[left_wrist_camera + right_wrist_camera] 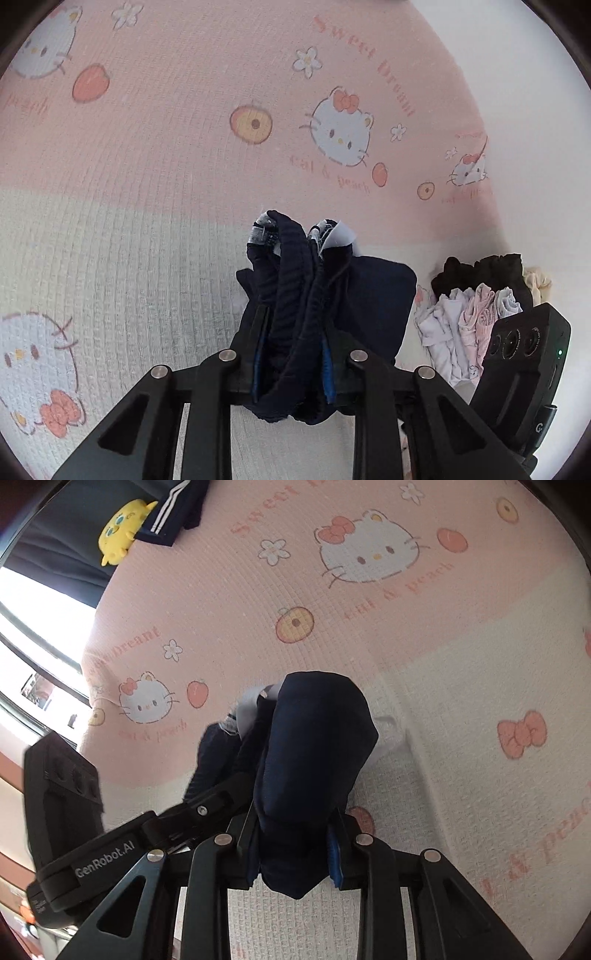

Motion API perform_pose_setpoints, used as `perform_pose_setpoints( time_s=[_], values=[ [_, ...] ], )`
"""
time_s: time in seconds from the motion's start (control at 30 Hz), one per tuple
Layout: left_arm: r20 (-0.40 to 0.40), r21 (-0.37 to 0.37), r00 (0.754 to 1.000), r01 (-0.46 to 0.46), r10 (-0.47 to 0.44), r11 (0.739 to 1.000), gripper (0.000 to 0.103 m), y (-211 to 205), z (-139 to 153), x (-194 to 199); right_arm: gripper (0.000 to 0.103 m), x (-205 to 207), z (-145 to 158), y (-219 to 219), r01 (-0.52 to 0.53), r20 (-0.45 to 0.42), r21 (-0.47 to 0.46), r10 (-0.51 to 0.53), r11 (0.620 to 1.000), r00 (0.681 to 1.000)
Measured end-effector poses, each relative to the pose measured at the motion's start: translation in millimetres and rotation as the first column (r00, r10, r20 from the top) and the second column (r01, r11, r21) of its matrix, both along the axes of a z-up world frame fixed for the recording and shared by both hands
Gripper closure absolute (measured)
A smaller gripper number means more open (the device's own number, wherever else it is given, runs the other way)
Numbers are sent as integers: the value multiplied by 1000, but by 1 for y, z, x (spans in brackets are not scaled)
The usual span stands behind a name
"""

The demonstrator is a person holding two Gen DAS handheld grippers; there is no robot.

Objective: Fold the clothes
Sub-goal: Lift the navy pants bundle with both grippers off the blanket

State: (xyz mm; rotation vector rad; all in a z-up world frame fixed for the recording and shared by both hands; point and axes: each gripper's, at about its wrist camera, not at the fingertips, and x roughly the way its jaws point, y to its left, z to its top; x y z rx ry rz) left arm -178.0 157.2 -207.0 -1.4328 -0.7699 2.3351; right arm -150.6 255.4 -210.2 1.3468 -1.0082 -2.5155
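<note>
A dark navy garment [373,295] hangs bunched above a pink and white bedsheet [184,147] printed with cats and peaches. My left gripper [291,233] is shut on a ribbed, hemmed part of it, and a white label [338,236] sticks out beside the right fingertip. In the right wrist view the same navy garment [314,746] drapes over my right gripper [295,734], which is shut on it with its fingertips hidden under the cloth. The two grippers hold the cloth close together, and the left tool's housing [107,853] reaches in from the left.
A stack of folded light and pink clothes [469,321] with a black piece [480,267] behind it lies on the sheet at the right. A yellow plush toy [118,531] and a navy garment with white stripes [170,513] lie at the bed's far corner, near a bright window [40,635].
</note>
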Motion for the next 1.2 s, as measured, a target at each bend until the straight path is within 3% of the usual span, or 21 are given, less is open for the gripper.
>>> perform_pose_setpoints(
  time_s=[0.17, 0.4, 0.47, 0.53, 0.7, 0.9, 0.93, 1.03, 1.2],
  values=[
    [115, 88, 993, -10, 0, 996, 82, -14, -29, 14, 76, 9, -23, 19, 59, 69, -58, -55, 997, 996],
    [183, 77, 982, 28, -41, 997, 80, -3, -48, 12, 76, 18, -44, 38, 104, 112, -98, -93, 990, 989],
    [227, 65, 973, 30, -44, 997, 70, 2, -56, 7, 76, 20, -49, 45, 125, 121, -119, -111, 985, 986],
    [257, 51, 966, 23, -35, 998, 49, 6, -62, 2, 76, 23, -55, 53, 147, 130, -144, -129, 979, 983],
    [275, 69, 961, 9, -28, 998, 32, 10, -62, -1, 76, 32, -69, 74, 203, 150, -211, -174, 956, 973],
    [269, 50, 963, -17, 3, 999, 27, 21, -61, 1, 76, 38, -75, 89, 236, 163, -243, -201, 941, 966],
    [264, 41, 965, -16, 4, 999, 27, 24, -60, 1, 74, 37, -76, 89, 246, 167, -249, -209, 937, 964],
    [241, 39, 970, 14, -23, 999, 27, 36, -58, 3, 44, 35, -77, 91, 260, 167, -254, -223, 931, 960],
    [197, 23, 980, 7, -11, 1000, 27, 52, -58, 5, 44, 26, -77, 97, 259, 133, -244, -232, 935, 964]
  ],
)
